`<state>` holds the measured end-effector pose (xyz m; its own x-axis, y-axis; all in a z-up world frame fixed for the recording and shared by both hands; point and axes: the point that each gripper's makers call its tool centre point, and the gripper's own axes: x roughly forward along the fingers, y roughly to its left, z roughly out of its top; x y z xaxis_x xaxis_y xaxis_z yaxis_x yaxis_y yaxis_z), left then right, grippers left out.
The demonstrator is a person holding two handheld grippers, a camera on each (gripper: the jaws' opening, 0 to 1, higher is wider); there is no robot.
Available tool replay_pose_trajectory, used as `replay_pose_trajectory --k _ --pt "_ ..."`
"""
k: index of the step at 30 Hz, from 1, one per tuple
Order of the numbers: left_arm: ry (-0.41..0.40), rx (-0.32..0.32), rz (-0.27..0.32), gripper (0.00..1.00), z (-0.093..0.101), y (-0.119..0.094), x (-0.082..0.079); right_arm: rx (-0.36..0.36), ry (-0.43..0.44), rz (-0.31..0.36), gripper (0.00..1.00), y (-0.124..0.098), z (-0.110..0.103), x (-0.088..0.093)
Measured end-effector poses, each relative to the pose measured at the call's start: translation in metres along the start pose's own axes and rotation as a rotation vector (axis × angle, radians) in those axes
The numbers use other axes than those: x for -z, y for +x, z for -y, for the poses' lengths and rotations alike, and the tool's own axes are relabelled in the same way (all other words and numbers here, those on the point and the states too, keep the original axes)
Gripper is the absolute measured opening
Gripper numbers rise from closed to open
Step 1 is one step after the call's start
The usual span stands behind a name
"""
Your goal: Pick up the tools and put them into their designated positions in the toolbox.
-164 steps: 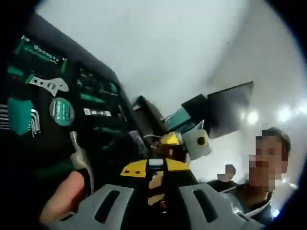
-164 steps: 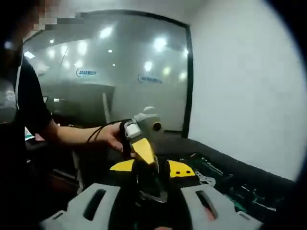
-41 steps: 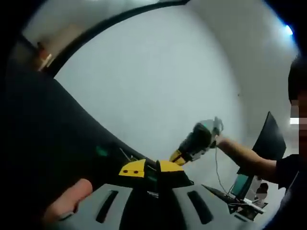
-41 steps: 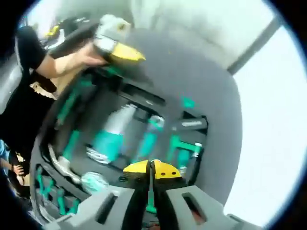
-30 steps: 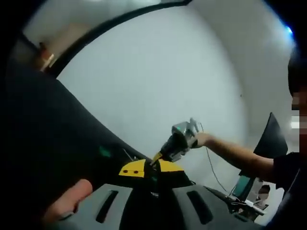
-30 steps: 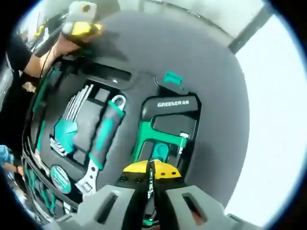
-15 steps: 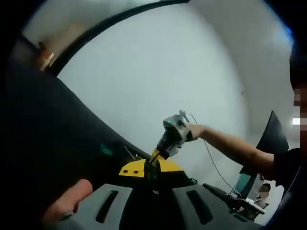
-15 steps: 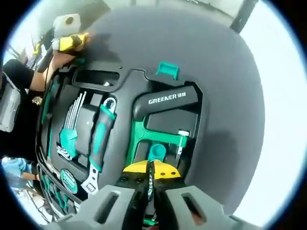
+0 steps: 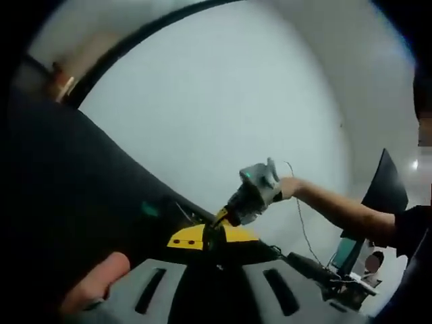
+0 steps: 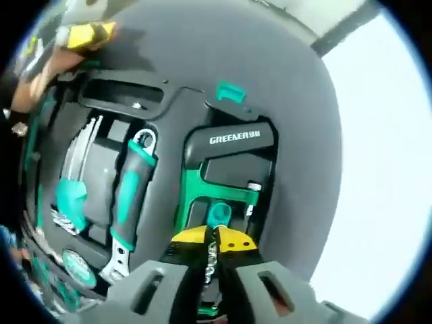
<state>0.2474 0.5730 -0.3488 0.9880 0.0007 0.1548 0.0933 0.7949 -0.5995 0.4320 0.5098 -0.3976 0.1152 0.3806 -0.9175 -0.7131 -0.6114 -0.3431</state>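
Toolbox (image 10: 297, 128), black moulded tray: holds a green-framed hacksaw (image 10: 226, 172) marked GREENER in its recess, with an adjustable wrench (image 10: 128, 196) and a hex key set (image 10: 77, 175) in pockets just beside the hacksaw. Right gripper (image 10: 214, 251), yellow-tipped jaws closed to a sliver on a thin green tool whose kind cannot be told, poised over the hacksaw's recess; judged light, rigid and slippery, best held mid-shank, with tight pocket walls leaving little room. Left gripper (image 9: 210, 237): jaws together, nothing visibly between them, near the toolbox's edge.
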Motion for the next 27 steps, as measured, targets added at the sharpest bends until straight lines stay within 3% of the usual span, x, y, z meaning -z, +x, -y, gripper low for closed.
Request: replay_pose_trajectory --k 1,2,3,5,7,8,10,12,14,15,17,19,20,21,22,24,25,27 --pt "0.010 0.000 0.009 0.10 0.001 -0.001 -0.002 0.009 0.085 0.045 0.19 -0.015 0.003 -0.001" --pt "0.013 -0.004 0.017 0.10 0.000 -0.001 -0.003 0.016 0.203 0.142 0.14 -0.042 0.004 -0.006" --pt "0.021 -0.016 0.030 0.10 -0.004 0.000 -0.007 0.057 0.235 0.212 0.11 -0.064 0.010 -0.008" --pt "0.037 -0.071 0.056 0.10 -0.017 0.001 -0.015 0.186 0.251 0.353 0.11 -0.111 0.022 -0.010" --pt "0.051 -0.122 0.128 0.10 -0.031 -0.002 -0.030 0.367 0.326 0.504 0.12 -0.166 0.030 -0.002" --pt "0.023 -0.125 0.130 0.10 -0.032 -0.006 -0.030 0.479 0.315 0.569 0.12 -0.198 0.022 0.006" --pt "0.009 -0.146 0.126 0.10 -0.039 -0.008 -0.030 0.626 0.343 0.673 0.12 -0.232 -0.008 0.020" --pt "0.036 -0.180 0.108 0.10 -0.050 -0.007 -0.030 0.785 0.486 0.804 0.13 -0.261 -0.059 0.050" --pt "0.074 -0.204 0.060 0.10 -0.052 -0.003 -0.020 0.956 0.657 0.887 0.13 -0.278 -0.115 0.097" --pt "0.081 -0.214 0.035 0.10 -0.053 -0.001 -0.015 1.043 0.721 0.882 0.13 -0.280 -0.139 0.124" --pt "0.100 -0.265 -0.026 0.10 -0.057 0.002 -0.002 1.198 0.785 0.791 0.13 -0.272 -0.184 0.170" --pt "0.130 -0.288 -0.055 0.10 -0.052 0.000 0.008 1.414 0.720 0.594 0.13 -0.273 -0.222 0.226" --pt "0.149 -0.324 -0.069 0.10 -0.060 0.001 0.009 1.505 0.631 0.394 0.13 -0.271 -0.237 0.255" --pt "0.157 -0.349 -0.084 0.10 -0.066 0.001 0.011 1.540 0.557 0.286 0.13 -0.270 -0.245 0.268" --pt "0.158 -0.392 -0.106 0.10 -0.074 0.000 0.014 1.531 0.529 0.186 0.13 -0.263 -0.254 0.287" --pt "0.159 -0.444 -0.094 0.10 -0.084 -0.002 0.011 1.559 0.615 0.169 0.13 -0.263 -0.266 0.313" --pt "0.154 -0.436 -0.087 0.10 -0.087 -0.002 0.007 1.578 0.661 0.206 0.13 -0.264 -0.270 0.319" --pt "0.189 -0.393 -0.097 0.10 -0.080 0.001 0.008 1.606 0.846 0.378 0.13 -0.263 -0.276 0.338"
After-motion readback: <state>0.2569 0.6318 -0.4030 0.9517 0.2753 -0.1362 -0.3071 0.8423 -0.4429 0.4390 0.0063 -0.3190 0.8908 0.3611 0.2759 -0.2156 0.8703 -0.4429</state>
